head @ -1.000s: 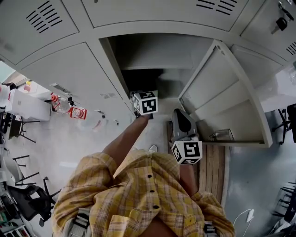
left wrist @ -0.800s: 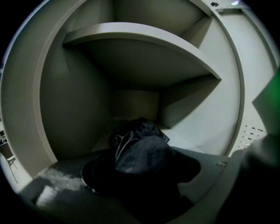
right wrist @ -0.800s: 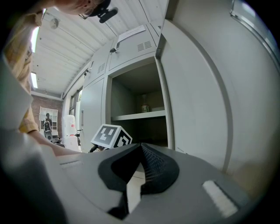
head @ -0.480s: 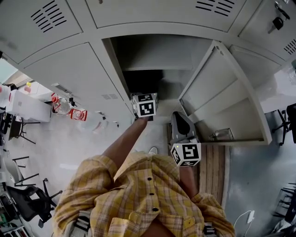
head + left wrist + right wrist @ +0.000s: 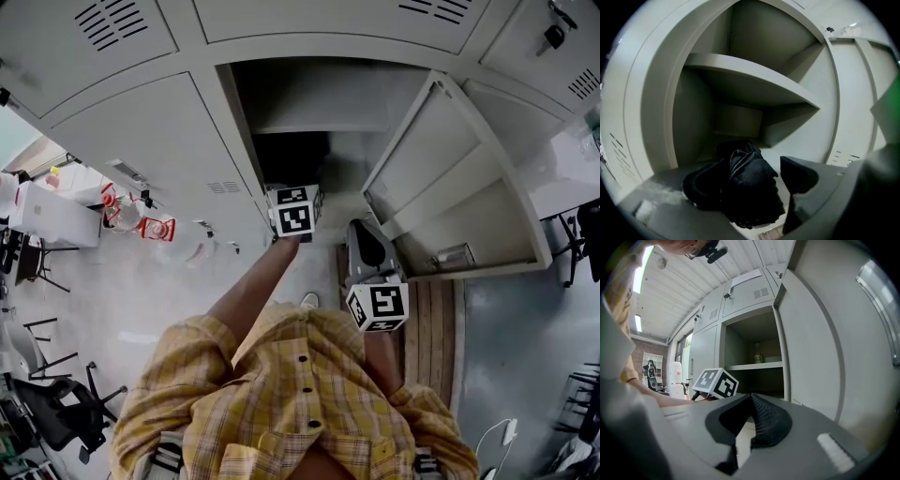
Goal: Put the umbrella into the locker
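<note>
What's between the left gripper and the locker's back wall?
The black umbrella, lying under the shelf, between the left gripper's parted jaws; the left gripper view shows it.

A person's yellow plaid shirt [image 5: 300,394] is standing out against the pale grey locker [image 5: 323,94], where the umbrella [image 5: 745,187] is showing black; two marker cubes [image 5: 295,208] are displaying black squares on white faces.

the pale grey locker [image 5: 750,82] at upper centre looks like smooth matt painted metal; the black folded umbrella [image 5: 750,183] below it is crinkled, faintly glossy cloth; the slatted floor board [image 5: 433,328] at lower right is bare wood.
</note>
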A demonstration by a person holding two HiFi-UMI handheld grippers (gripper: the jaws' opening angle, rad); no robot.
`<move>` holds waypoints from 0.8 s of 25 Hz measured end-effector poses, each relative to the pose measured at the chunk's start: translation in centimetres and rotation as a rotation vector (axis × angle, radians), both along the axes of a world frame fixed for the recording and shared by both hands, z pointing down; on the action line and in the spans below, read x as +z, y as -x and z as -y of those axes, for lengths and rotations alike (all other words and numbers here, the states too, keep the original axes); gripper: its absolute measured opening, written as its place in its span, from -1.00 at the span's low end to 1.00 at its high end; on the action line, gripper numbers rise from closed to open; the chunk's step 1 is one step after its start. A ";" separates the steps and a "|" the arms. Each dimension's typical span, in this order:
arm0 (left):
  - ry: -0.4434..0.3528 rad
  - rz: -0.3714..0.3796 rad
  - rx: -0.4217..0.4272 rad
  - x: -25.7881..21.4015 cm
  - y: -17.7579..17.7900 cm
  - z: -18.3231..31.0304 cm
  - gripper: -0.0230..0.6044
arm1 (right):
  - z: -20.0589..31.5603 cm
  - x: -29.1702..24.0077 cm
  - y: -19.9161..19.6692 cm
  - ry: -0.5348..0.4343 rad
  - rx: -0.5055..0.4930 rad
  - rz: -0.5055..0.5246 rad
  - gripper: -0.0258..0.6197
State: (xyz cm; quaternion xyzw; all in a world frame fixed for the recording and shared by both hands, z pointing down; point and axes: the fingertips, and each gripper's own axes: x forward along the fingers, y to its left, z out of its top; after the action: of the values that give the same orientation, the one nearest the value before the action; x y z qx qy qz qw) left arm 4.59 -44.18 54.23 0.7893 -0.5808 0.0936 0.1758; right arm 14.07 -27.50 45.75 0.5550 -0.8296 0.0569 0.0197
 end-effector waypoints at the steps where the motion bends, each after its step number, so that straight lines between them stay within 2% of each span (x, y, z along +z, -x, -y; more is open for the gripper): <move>1: -0.005 -0.005 0.001 -0.3 0.1 -0.3 0.26 | -0.2 -0.1 0.1 -0.002 0.003 0.000 -0.92; 14: -0.048 -0.039 0.089 -3.6 1.0 -6.2 0.25 | -3.1 -1.2 2.0 -0.014 0.026 -0.007 -0.92; 20: -0.069 -0.033 0.124 -4.8 2.3 -10.0 0.00 | -5.2 -2.0 2.7 -0.022 0.057 0.000 -0.92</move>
State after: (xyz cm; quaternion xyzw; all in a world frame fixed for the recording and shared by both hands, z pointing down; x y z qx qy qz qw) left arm 2.26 -34.23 49.44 0.8310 -0.5305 0.0710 0.1518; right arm 11.36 -22.30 43.76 0.5788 -0.8140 0.0484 0.0121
